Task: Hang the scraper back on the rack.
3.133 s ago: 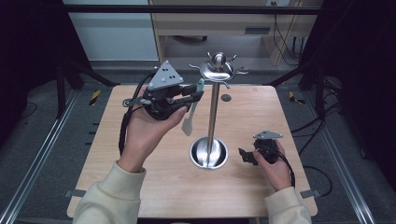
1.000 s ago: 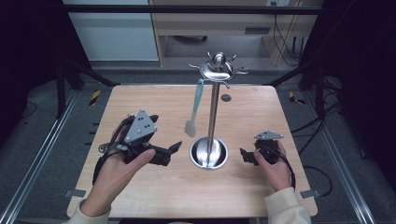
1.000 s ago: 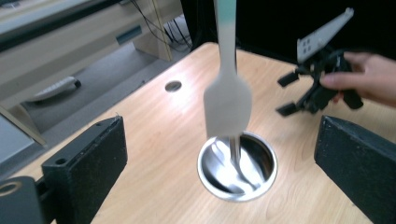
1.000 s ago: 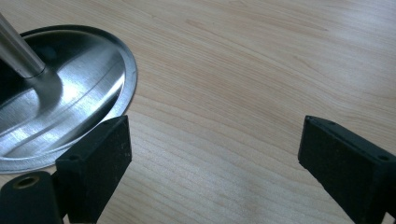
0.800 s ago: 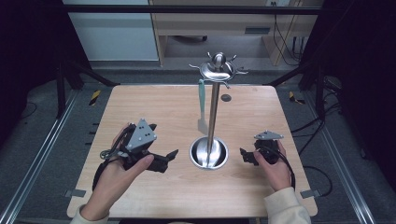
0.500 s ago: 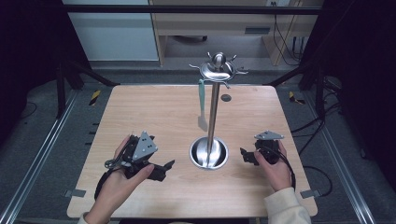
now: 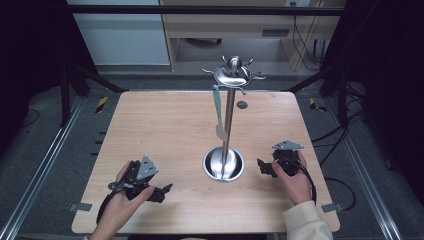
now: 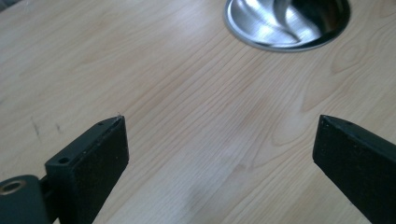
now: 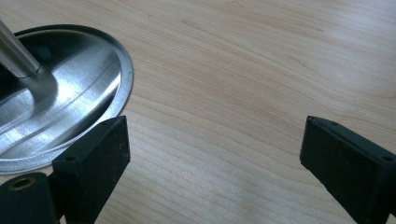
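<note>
Moved since earlier: I have pulled my left tool (image 7: 161, 190) back from the hooks at the top of the utensil stand (image 7: 228, 120) and down to the table (image 7: 165, 130), near the front edge, left of the stand's base; the spatula (image 7: 218, 112) I carried now hangs alone.
Unmoved: my right tool (image 7: 261, 166) stays just right of the stand's base.
Done: the teal-handled spatula hangs from a hook on the stand's left side, blade down, beside the pole and above the base dish, free of both tools. I judge the hanging complete.
Left: nothing else lies on the table around the stand, so I see no further utensil to hang.
Left tool state: jaws spread wide, empty; only bare wood between them, the stand's base dish (image 8: 287, 23) ahead.
Right tool state: jaws spread wide, empty, low over the wood, with the dish rim (image 9: 119, 74) just beside the near jaw.
</note>
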Available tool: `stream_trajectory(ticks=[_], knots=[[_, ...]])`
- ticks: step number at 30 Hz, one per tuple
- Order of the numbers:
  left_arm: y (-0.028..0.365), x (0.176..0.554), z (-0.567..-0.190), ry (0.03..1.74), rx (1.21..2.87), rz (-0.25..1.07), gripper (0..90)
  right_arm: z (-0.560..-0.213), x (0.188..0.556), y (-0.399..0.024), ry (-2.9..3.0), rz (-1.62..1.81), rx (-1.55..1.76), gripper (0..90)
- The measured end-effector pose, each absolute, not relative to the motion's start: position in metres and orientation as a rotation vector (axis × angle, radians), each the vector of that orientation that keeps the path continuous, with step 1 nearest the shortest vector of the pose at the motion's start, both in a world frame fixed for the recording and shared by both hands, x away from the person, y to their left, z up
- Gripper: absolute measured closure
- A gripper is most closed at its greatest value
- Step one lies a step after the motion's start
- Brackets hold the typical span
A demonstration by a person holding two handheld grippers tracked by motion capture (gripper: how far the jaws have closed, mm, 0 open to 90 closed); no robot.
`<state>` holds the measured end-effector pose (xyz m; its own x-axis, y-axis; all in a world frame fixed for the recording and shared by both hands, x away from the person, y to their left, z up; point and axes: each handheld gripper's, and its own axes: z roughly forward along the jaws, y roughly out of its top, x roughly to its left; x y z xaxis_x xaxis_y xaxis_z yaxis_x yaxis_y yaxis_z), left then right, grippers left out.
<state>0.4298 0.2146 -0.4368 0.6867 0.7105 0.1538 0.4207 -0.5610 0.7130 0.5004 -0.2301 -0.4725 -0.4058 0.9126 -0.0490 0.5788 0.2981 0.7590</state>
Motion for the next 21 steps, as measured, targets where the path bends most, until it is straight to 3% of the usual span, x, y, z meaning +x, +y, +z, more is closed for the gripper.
stream_trajectory(ticks=[8, 16, 21], knots=[[0.251, 0.442, -0.460, 0.996, 2.204, 0.611, 3.8, -0.472, 0.500, -0.230, 2.090, 0.925, 1.326, 8.8], [0.297, 0.444, -0.477, 1.186, 2.076, 0.610, 4.9, -0.471, 0.500, -0.230, 2.092, 0.935, 1.321, 8.8], [0.303, 0.446, -0.474, 1.234, 1.975, 0.611, 5.8, -0.471, 0.499, -0.231, 2.085, 0.936, 1.324, 8.8]])
